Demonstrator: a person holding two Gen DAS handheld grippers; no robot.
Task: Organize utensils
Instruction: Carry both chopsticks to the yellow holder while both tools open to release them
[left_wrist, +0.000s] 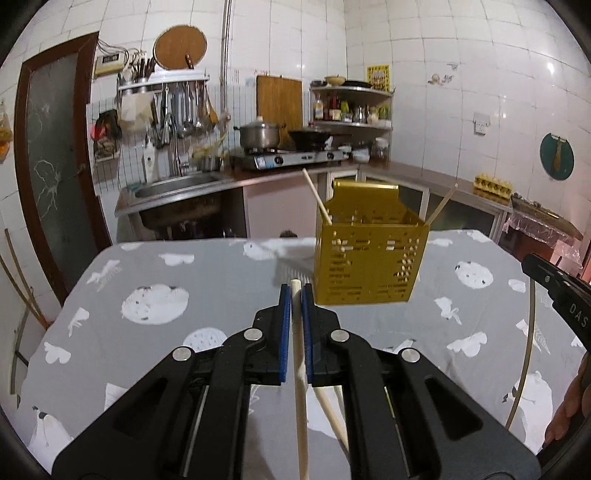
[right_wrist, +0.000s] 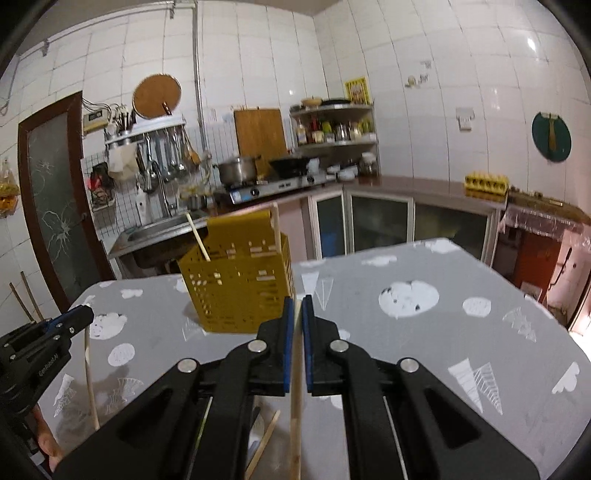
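Note:
A yellow perforated utensil holder (left_wrist: 369, 262) (right_wrist: 240, 291) stands on the grey patterned table, with two chopsticks (left_wrist: 317, 201) leaning out of it. My left gripper (left_wrist: 295, 295) is shut on a pale wooden chopstick (left_wrist: 300, 406) that hangs down between the blue pads, just short of the holder. My right gripper (right_wrist: 298, 306) is shut on another wooden chopstick (right_wrist: 295, 424), close to the holder's right side. The right gripper also shows at the right edge of the left wrist view (left_wrist: 532, 262), and the left gripper at the left edge of the right wrist view (right_wrist: 86, 317).
More chopsticks lie on the table (left_wrist: 147, 350) under the grippers (left_wrist: 334, 417) (right_wrist: 264, 443). Behind the table are a sink (left_wrist: 173, 184), a gas stove with pots (left_wrist: 291, 155), cabinets and a door (left_wrist: 55, 155) on the left.

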